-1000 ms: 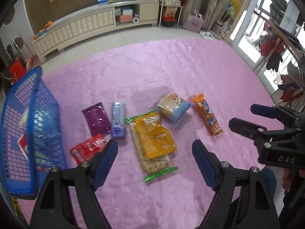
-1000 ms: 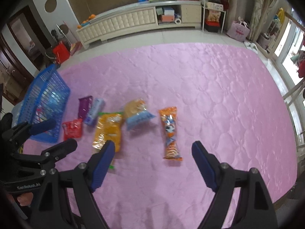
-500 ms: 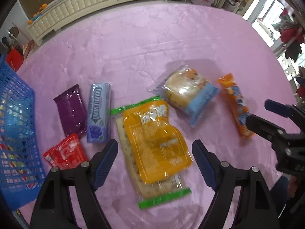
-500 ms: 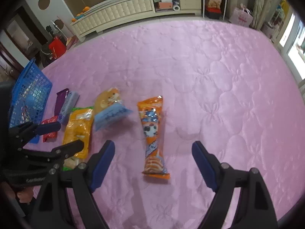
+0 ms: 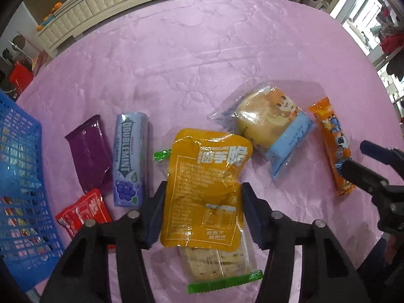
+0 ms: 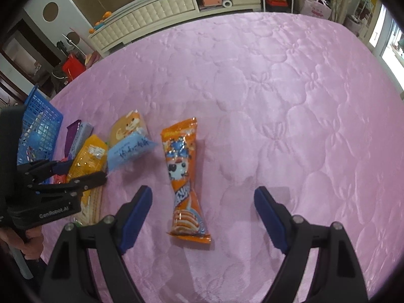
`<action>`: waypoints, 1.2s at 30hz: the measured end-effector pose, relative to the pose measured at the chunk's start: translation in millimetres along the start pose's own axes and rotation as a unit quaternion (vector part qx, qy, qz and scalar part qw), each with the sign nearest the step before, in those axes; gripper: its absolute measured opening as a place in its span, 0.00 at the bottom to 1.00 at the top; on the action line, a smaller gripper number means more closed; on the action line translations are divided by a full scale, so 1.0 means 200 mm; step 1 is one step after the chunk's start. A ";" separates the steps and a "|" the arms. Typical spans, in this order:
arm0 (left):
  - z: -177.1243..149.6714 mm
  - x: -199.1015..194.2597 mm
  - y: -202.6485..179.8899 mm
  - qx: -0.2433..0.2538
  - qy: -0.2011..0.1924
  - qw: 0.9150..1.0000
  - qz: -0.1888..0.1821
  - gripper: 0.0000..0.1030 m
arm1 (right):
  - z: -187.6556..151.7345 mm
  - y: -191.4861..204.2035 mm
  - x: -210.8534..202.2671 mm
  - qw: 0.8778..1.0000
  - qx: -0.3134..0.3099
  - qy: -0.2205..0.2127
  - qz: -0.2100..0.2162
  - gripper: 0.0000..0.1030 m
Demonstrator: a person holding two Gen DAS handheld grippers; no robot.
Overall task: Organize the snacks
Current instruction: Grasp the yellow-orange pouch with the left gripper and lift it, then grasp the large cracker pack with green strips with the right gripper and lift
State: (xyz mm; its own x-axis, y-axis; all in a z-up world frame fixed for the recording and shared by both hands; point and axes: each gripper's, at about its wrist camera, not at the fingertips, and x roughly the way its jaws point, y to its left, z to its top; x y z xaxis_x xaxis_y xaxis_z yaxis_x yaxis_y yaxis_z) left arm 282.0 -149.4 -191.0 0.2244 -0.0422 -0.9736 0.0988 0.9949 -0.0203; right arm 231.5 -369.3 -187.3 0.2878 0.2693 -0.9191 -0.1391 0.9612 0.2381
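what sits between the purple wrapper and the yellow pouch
The Doublemint gum pack lies between the purple wrapper and the yellow pouch, clearest in the left wrist view.

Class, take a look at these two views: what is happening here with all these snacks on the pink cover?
A person is sorting snacks with a handheld gripper in each hand. The left gripper has just been closing around the yellow pouch, which lies on top of a cracker pack; its pads flank the pouch's sides. The right gripper hangs open over the orange wrapper. A blue basket sits at the left with packets already inside.
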 end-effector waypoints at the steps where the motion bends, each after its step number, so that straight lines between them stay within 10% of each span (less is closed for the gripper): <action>1: -0.01 -0.01 0.01 0.000 -0.003 1.000 -0.001 0.52 | -0.01 0.00 0.00 1.000 0.000 0.001 -0.002 0.84; 17: -0.13 -0.18 -0.03 0.023 -0.036 0.998 -0.049 0.53 | -0.02 0.08 -0.10 1.000 -0.017 0.002 -0.012 0.84; 36: -0.19 -0.38 0.11 0.026 -0.080 0.996 -0.036 0.20 | -0.03 0.30 -0.04 0.999 -0.030 0.023 0.025 0.84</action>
State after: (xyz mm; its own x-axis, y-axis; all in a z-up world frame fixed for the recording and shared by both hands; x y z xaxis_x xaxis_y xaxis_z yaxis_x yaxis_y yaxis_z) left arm 230.6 -120.2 -126.6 0.3664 -0.1317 -0.9211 0.1697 0.9828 -0.0730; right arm 215.6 -314.6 -167.8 0.2351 0.3123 -0.9204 -0.2095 0.9410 0.2658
